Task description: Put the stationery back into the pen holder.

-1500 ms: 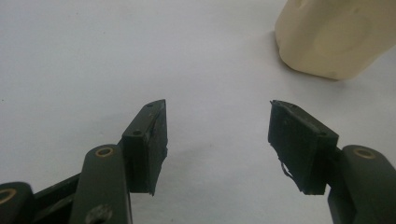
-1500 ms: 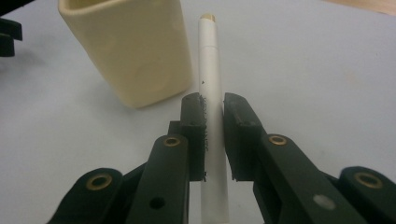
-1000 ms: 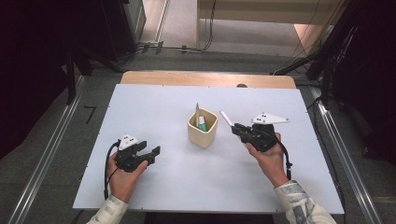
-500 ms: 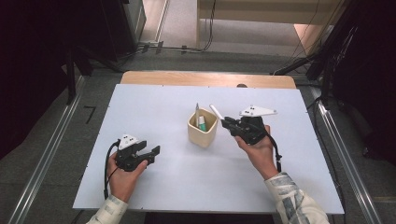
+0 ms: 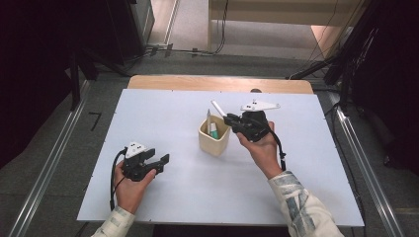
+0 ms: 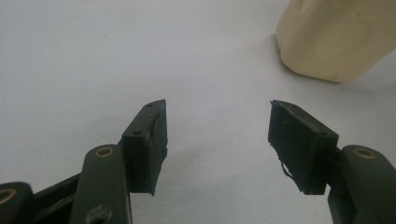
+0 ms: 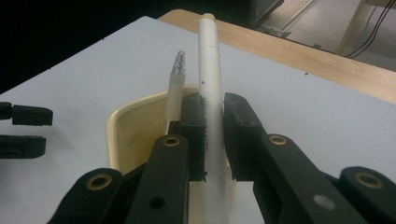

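The step in hand looks like loading pens into the cream cup [image 5: 214, 139], which stands near the middle of the white table [image 5: 163, 118]. The right gripper [image 5: 228, 120] is clamped on a white pen [image 5: 218, 108], its jaws pressed against the barrel on both sides, and it holds the pen tilted just above the cup's rim, close to the right side. In the right gripper view the white pen [image 7: 211, 88] runs up between the jaws, with the open cup [image 7: 135, 126] directly beyond and 1 grey-tipped pen [image 7: 175, 88] already standing inside; the high view also shows a green-marked item [image 5: 213, 130] in the cup. The left gripper [image 5: 160, 162] rests low on the table well apart from the cup, jaws spread wide with nothing between them. The next move probably calls for tipping the pen's lower end over the cup mouth, lowering it beside the standing pen without knocking the cup, then letting go.
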`<state>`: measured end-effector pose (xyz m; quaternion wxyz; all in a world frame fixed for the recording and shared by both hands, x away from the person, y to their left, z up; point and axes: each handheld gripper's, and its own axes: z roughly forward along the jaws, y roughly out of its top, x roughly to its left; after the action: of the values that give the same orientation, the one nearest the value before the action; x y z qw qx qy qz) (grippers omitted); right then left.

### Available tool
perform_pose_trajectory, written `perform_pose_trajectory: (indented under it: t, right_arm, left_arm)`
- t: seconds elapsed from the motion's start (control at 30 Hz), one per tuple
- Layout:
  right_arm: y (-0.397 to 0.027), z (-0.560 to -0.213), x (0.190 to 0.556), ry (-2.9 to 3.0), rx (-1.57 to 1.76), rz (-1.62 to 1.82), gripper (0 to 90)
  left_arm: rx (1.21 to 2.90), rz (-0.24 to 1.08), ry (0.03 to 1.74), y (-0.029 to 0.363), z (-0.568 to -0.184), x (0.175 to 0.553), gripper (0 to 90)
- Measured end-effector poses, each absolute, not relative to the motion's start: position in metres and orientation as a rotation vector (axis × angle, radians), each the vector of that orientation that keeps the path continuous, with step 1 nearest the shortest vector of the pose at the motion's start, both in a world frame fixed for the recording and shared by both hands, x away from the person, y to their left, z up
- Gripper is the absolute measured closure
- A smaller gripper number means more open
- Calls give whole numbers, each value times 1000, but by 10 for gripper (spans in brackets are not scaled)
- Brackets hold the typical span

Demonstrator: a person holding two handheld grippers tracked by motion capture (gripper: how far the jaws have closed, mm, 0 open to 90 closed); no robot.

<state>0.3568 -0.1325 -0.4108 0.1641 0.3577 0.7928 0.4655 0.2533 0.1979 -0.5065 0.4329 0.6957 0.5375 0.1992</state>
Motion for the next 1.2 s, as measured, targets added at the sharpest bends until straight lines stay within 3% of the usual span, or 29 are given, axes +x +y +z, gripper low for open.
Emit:
perform_pose_trajectory:
  t: [0.7, 1.2]
  right_arm:
    - [-95, -409, 386, 2242, 1123, 1379, 767]
    - [-91, -415, 393, 2193, 1261, 1442, 766]
  left_arm:
    - [1736, 492, 1337, 198, -508, 254, 387]
    - [1734, 488, 1338, 198, -508, 255, 387]
